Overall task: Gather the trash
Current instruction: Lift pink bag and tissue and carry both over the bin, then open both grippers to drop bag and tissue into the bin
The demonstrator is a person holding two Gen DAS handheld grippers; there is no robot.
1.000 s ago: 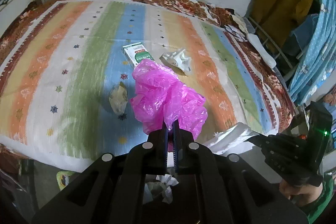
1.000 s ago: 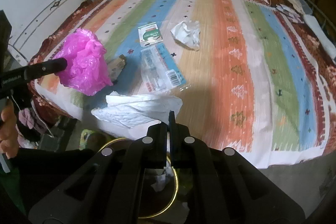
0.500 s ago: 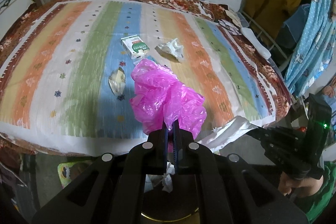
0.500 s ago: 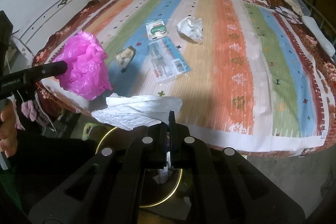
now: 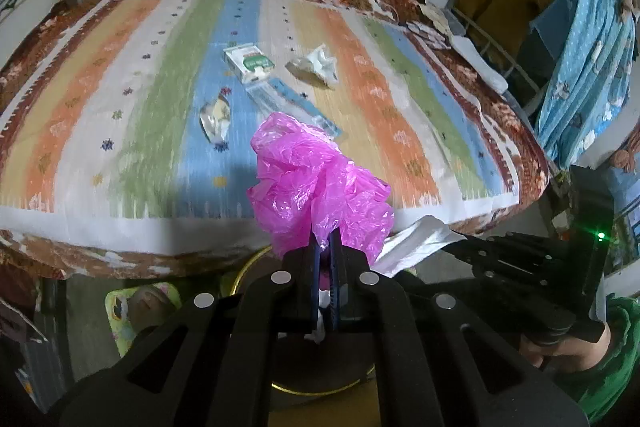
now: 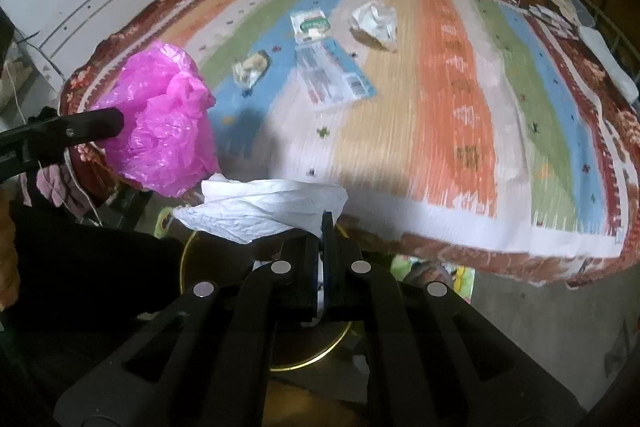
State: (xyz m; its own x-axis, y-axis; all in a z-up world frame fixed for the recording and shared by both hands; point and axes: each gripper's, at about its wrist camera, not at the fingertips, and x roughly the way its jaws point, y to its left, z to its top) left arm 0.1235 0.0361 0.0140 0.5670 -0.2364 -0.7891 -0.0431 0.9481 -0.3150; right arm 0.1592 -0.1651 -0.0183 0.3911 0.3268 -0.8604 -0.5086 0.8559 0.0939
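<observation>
No print legible. White-and-green carton (image 5: 249, 62) on bed, well beyond the fingers: label too blurred to read. Clear flat packet (image 6: 333, 75) just beside it: barcode patch, digits unreadable.

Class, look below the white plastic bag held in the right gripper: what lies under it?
Under the white plastic bag sits a round bin with a gold rim, crumpled tissue showing inside. The right gripper hides most of its contents.

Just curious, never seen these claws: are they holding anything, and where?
Left claw pinches the crumpled pink plastic bag at its lower edge; right claw pinches the white plastic bag at one end.
</observation>
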